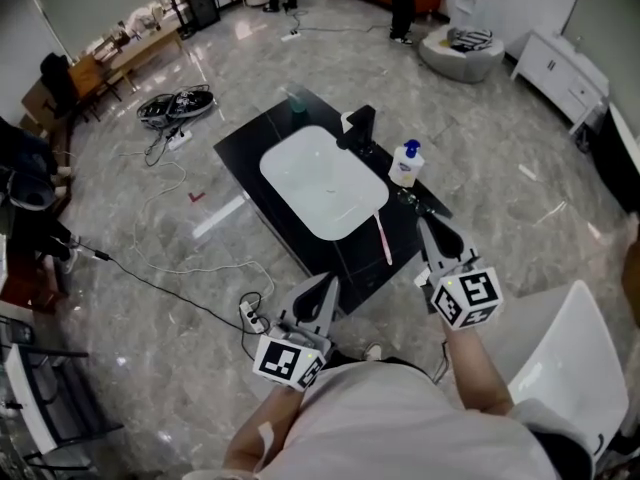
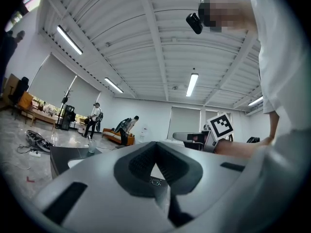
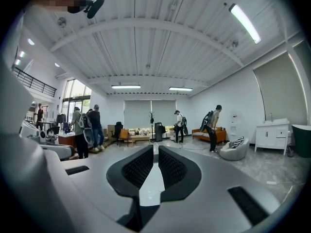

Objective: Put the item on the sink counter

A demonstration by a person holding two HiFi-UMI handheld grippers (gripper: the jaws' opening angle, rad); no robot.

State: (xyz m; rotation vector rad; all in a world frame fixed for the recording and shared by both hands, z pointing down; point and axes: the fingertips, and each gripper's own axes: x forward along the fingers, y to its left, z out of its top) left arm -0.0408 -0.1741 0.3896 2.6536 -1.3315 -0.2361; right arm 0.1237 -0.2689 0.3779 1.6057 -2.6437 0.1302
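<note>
The black bench (image 1: 250,153) is standing alone on the marble floor (image 1: 150,298), and the person is standing at its near corner, so everything on it is lying within easy reach. The white basin (image 1: 322,181) is filling most of the top, which is leaving only narrow strips of bare black for small things; that is likely why they are all sitting along the rim. The left gripper (image 1: 327,280) is hanging just short of the near edge. Its own view is showing the ribbed pads pressed together at the tips with nothing between them (image 2: 155,147). The right gripper (image 1: 424,221) is hovering over the bench's right corner, its pads closed down to a thin slit and likewise carrying nothing (image 3: 155,149). Both are pointing away from the person toward the basin. A white soap bottle (image 1: 406,164) with a blue cap is standing upright beside the black faucet (image 1: 360,128), and a greenish cup (image 1: 297,101) is sitting at the far corner. The item is most likely the pink toothbrush (image 1: 384,240), which is lying flat on the strip to the right of the basin, near the right gripper. Its long axis is running from the basin's rim toward the near edge. Which end is the brush head is too small to tell.
</note>
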